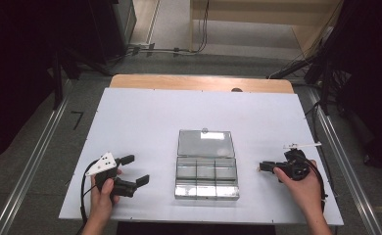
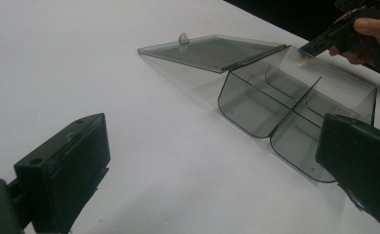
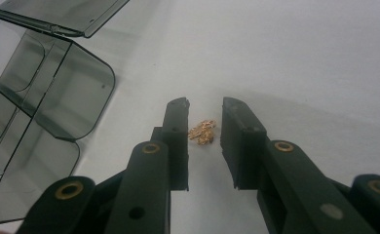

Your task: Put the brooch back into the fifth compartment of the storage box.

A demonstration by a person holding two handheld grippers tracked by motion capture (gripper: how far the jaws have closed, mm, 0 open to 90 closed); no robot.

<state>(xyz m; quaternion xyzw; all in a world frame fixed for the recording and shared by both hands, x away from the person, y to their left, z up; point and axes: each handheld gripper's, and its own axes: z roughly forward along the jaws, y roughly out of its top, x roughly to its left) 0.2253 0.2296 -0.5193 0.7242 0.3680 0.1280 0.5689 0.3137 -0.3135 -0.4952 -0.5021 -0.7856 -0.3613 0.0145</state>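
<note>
With my right gripper (image 3: 202, 109) narrowly open around the small gold piece (image 3: 201, 132) on the tabletop (image 1: 145, 117), right of the open box (image 1: 207, 171), I should close gently; my left gripper (image 1: 132, 170) waits wide open, empty.

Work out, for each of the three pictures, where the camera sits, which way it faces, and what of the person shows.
High view: above the person's side, facing forward and down on the table; both forearms, left gripper, right gripper.
Left gripper view: rides the left gripper, facing the clear box; the right hand beyond.
Right gripper view: rides the right gripper, jaws either side of a gold piece.
All share the box.
</note>
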